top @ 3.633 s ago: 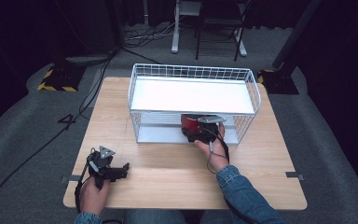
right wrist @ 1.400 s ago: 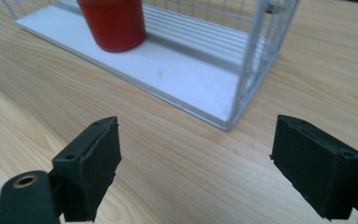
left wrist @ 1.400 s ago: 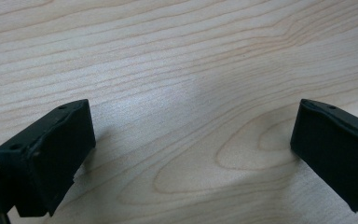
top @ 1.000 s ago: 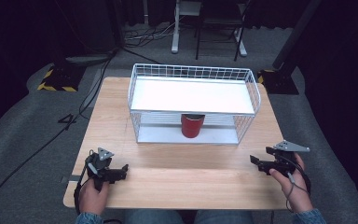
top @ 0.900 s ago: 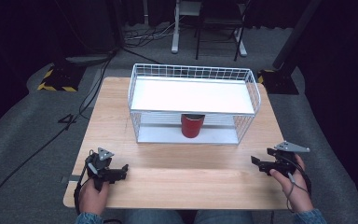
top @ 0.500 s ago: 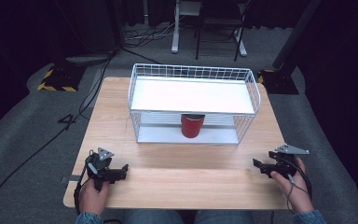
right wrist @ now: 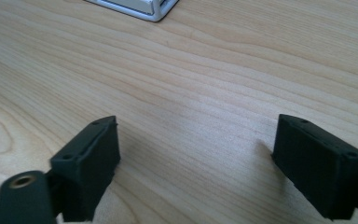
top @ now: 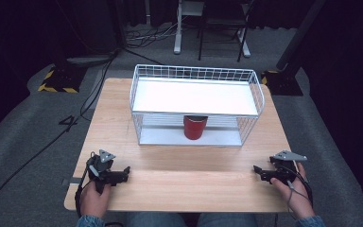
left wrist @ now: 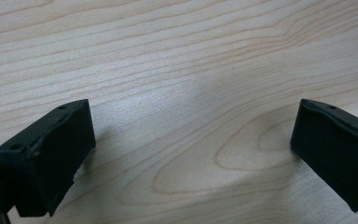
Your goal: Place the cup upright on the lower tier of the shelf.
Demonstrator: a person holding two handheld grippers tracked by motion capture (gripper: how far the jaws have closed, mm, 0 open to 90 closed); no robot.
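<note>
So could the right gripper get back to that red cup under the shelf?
Probably yes. The red cup stands at the rack's open front, and bare table lies between it and the open, empty right gripper.

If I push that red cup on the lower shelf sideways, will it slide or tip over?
The red cup stands upright and looks about as wide as tall, so it would probably slide rather than tip. The rack's lower shelf looks smooth, so it may skid easily. It looks small and probably light; a low, gentle push seems safest.
</note>
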